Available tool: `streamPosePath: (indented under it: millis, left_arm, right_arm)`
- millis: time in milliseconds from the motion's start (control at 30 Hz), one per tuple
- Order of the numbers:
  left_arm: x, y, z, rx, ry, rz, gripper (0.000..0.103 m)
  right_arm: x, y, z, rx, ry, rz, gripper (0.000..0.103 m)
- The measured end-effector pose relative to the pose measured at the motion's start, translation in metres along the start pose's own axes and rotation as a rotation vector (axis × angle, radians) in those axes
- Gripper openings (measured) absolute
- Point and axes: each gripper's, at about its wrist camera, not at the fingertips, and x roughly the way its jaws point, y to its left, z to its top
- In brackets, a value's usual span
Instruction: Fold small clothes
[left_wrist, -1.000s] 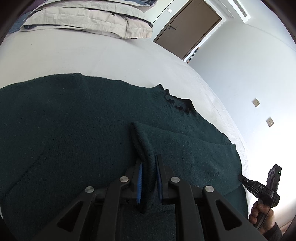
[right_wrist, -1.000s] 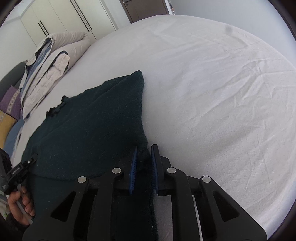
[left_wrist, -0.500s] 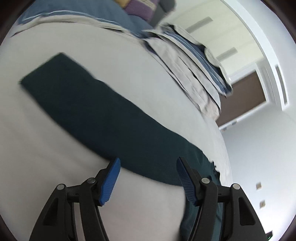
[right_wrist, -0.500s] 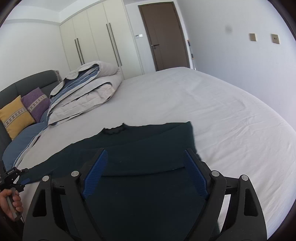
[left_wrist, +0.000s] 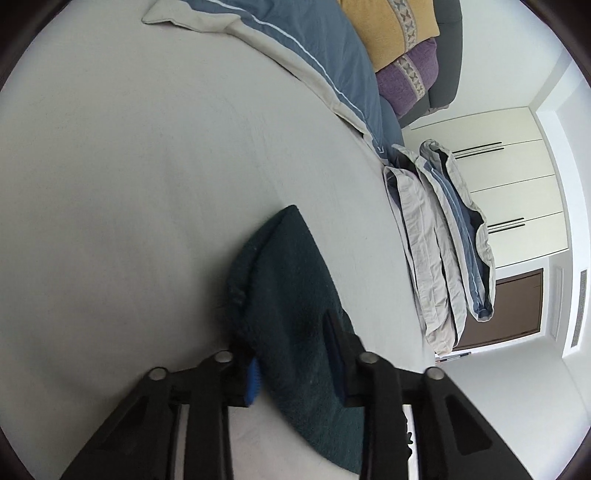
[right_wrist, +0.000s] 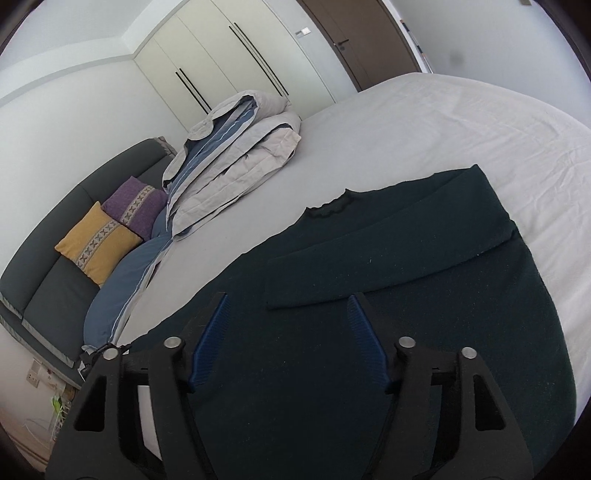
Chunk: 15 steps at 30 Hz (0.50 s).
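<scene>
Sweater, dark green, lies flat on the bed, right sleeve folded across its chest; left claw has just closed on the left sleeve; right claw, narrowing, half-open, hovers empty above it.

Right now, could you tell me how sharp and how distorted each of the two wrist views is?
Left wrist view: motion-smeared around the dark green sweater sleeve in the left hand-held gripper, whose jaws have just been closing on it; strongly rolled, wardrobe lying sideways. Right wrist view: sharp, knit texture legible on the sweater; fisheye bows the bed edge; soft even light, no glare.
</scene>
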Motion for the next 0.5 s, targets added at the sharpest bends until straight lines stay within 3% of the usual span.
streamPosePath:
  millis: [33, 133, 267, 367, 500]
  left_arm:
    - [0.000, -0.004, 0.000, 0.015, 0.001, 0.006, 0.010]
    - [-0.009, -0.036, -0.013, 0.159, -0.021, 0.014, 0.008]
    - [-0.014, -0.106, -0.053, 0.398, -0.009, -0.007, 0.008]
    - [-0.006, -0.174, -0.111, 0.622, 0.037, -0.039, 0.008]
    - [0.013, -0.249, -0.227, 0.912, 0.113, -0.099, 0.008]
  right_arm:
    - [0.000, -0.002, 0.000, 0.003, 0.003, -0.007, 0.047]
    - [0.001, -0.014, 0.000, 0.012, 0.010, -0.026, 0.034]
    - [0.002, -0.037, -0.005, 0.061, 0.021, -0.034, 0.034]
    - [-0.006, -0.058, -0.010, 0.088, 0.018, -0.034, 0.034]
    - [-0.018, -0.087, -0.013, 0.133, -0.001, -0.038, 0.034]
